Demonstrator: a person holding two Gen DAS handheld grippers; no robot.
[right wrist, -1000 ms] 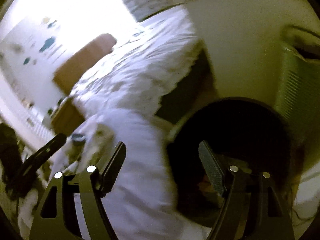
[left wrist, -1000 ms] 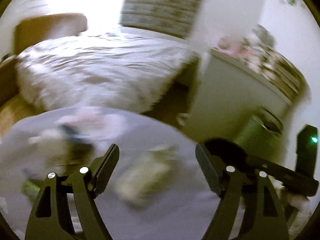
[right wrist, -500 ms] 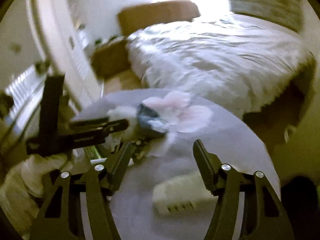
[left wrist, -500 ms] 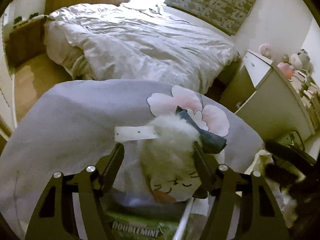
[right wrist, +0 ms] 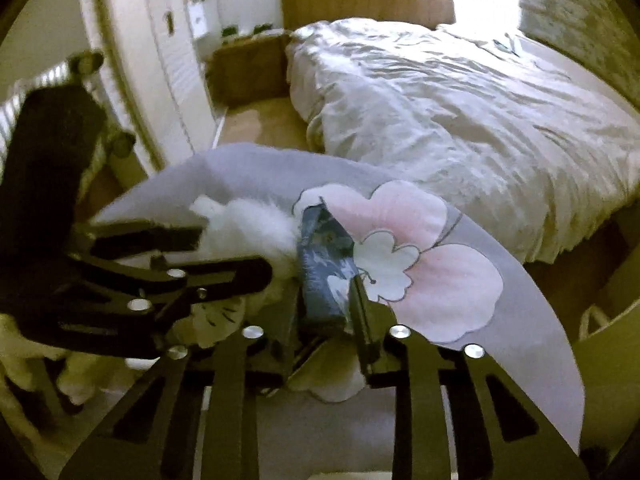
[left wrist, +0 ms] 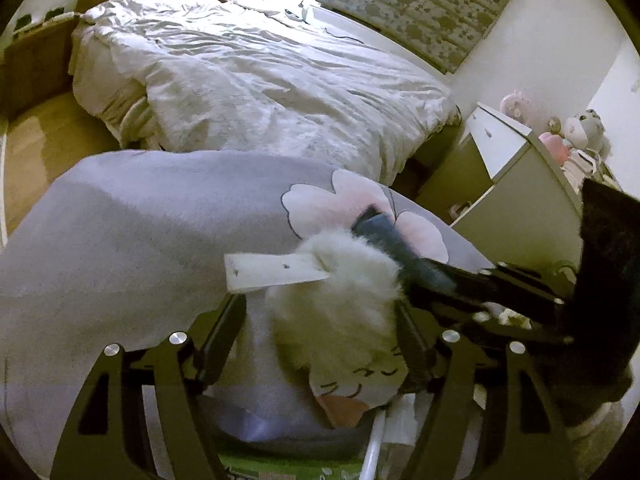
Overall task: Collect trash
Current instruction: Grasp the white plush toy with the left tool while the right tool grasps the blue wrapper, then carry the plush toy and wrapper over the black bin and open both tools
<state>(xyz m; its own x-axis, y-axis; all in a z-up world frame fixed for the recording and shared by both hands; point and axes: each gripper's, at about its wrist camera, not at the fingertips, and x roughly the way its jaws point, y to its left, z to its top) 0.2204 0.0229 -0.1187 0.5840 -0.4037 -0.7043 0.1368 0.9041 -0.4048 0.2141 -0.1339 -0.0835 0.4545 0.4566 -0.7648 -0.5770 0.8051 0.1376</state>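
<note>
A blue wrapper lies on the round lilac rug, against a white fluffy plush. My right gripper has its jaws close on both sides of the blue wrapper, shut on it. In the left wrist view my left gripper is open around the white plush; the blue wrapper sits behind the plush, with the right gripper's fingers reaching in from the right. A white paper strip lies on the rug left of the plush. A green gum pack shows at the bottom edge.
A bed with a white duvet stands beyond the rug. A white dresser with toys is at the right. Wooden floor shows at the left. A white door and radiator are left in the right wrist view.
My right gripper has swung in from the right, closed on the blue wrapper beside the plush. My left gripper has stayed open around the plush, moving slightly closer.
</note>
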